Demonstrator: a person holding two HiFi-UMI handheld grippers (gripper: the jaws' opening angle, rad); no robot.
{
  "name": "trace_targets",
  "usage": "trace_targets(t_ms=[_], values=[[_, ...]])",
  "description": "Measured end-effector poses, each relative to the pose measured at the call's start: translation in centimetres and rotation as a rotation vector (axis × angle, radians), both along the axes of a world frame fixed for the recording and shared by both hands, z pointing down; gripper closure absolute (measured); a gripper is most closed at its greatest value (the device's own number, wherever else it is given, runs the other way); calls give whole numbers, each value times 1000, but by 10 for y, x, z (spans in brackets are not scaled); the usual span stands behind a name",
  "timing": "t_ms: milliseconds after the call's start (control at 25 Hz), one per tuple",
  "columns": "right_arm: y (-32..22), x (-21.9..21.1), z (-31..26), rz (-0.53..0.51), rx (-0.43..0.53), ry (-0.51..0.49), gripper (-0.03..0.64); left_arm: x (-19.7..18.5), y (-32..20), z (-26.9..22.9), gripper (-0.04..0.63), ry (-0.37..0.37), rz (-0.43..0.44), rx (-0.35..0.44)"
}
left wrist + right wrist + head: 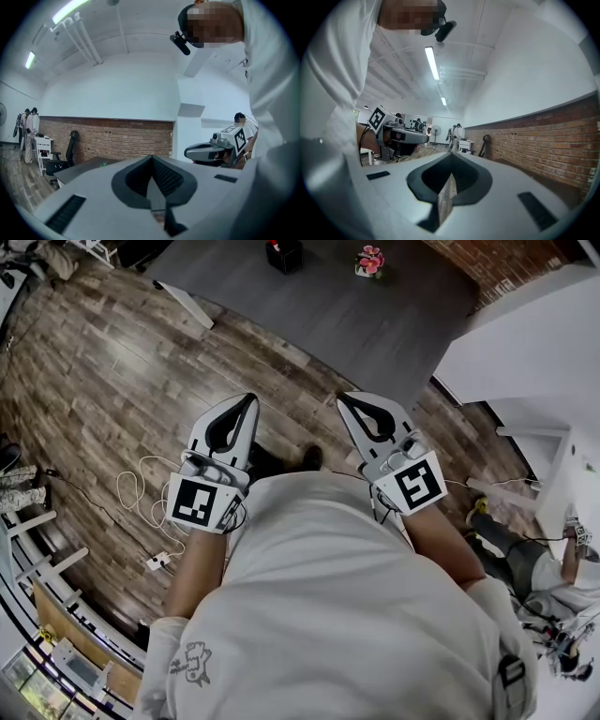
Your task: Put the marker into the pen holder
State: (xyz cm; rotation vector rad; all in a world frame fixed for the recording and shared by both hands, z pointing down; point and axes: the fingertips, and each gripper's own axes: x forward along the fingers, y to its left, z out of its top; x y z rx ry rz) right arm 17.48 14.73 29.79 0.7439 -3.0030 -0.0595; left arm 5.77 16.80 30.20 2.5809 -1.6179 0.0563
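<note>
My left claw (247,406) and right claw (346,404) are both squeezed tight, with nothing in them. They point level, side by side, above the wood floor (103,381). The black pen holder (284,256) sits far ahead on the dark table (375,320) — near pink flowers (371,261).

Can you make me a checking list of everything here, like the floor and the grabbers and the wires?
Surface: dark table ahead; wooden floor underfoot.
Job's things: marker nothing seen; small black box on the dark table, maybe the pen holder, cannot tell.
Clutter: pink flowers on that table.
Grippers: left gripper and right gripper both shut, nothing between the jaws.
Cables: white cable loose on the floor.
Surroundings: brick wall, white desk, another person at the right.
</note>
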Motion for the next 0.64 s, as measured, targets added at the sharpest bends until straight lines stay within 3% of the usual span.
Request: trace_targets(t_ms=[640], values=[[-10, 12, 2, 29, 50, 19, 613, 2, -2, -3, 584, -5, 3, 10]])
